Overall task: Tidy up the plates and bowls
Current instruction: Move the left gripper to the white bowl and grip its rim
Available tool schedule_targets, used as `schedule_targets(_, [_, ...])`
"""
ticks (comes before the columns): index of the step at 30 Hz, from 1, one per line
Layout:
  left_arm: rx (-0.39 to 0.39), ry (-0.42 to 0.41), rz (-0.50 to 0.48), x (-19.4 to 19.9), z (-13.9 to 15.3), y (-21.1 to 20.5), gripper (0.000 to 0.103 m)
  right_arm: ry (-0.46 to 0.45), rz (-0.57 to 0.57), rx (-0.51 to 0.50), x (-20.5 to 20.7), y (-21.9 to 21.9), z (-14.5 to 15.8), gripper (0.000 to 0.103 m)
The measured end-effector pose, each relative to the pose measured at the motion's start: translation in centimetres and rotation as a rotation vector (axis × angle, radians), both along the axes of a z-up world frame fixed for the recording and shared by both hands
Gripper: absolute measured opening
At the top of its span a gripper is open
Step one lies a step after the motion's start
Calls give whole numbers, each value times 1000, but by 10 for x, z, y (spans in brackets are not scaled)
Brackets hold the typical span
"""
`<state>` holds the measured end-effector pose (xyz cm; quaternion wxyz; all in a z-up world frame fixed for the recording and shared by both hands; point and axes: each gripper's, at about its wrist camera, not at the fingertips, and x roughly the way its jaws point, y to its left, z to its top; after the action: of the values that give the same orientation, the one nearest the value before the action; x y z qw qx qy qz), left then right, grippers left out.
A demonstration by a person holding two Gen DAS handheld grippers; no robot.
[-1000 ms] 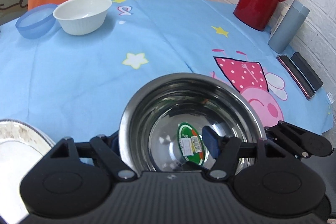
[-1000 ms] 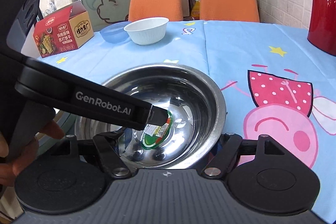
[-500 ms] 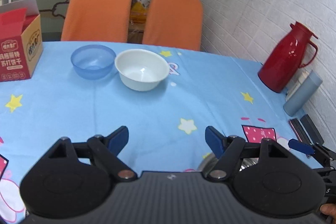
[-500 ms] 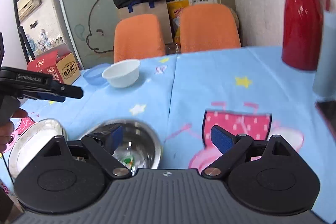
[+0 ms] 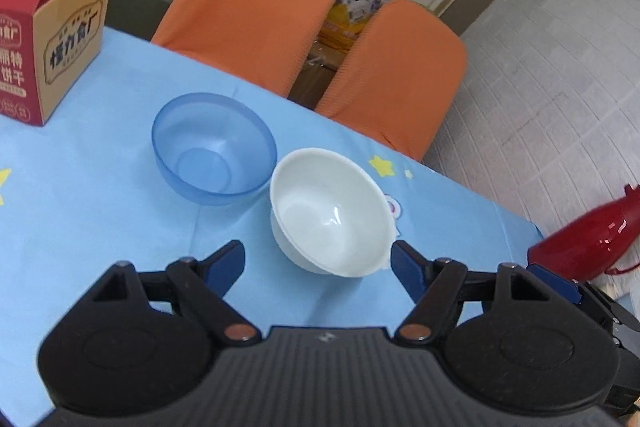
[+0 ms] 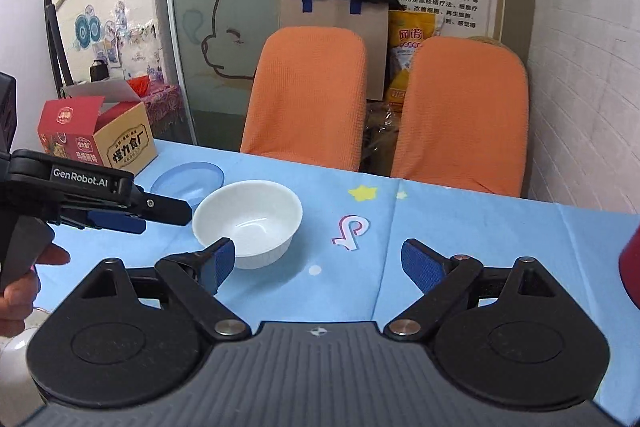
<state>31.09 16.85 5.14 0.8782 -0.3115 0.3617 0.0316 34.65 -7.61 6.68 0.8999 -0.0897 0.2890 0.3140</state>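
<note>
A white bowl (image 5: pixel 330 217) stands upright on the blue tablecloth, just ahead of my open, empty left gripper (image 5: pixel 318 261). A translucent blue bowl (image 5: pixel 214 155) stands touching or nearly touching it on its far left. In the right wrist view the white bowl (image 6: pixel 248 223) lies ahead and left of my open, empty right gripper (image 6: pixel 318 265), with the blue bowl (image 6: pixel 188 181) behind it. The left gripper (image 6: pixel 138 213) shows there from the side, hovering left of the white bowl. The steel bowl is out of view.
A red and tan cardboard box (image 5: pixel 44 47) stands at the far left of the table (image 5: pixel 100 219). A red thermos (image 5: pixel 592 243) stands at the right. Two orange chairs (image 6: pixel 308 95) back the table's far edge. A pale plate rim (image 6: pixel 16 349) shows at lower left.
Both grippers let go of the steel bowl, rose and moved forward across the table. The white and blue bowls are now close in front; the steel bowl and plate dropped out of sight.
</note>
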Motion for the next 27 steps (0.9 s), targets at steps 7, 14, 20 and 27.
schedule_targets(7, [-35, 94, 70, 41, -33, 9, 73, 78, 48, -76, 52, 40, -44, 103])
schedule_targets(14, [-40, 116, 86, 52, -41, 9, 73, 106, 109, -91, 69, 65, -63, 103])
schedule_targets(20, [-62, 93, 61, 54, -44, 7, 51, 136, 148, -73, 65, 75, -67, 82])
schedule_targets(27, [-48, 63, 18, 45, -32, -1, 31, 95, 186, -93, 38, 75, -52, 66])
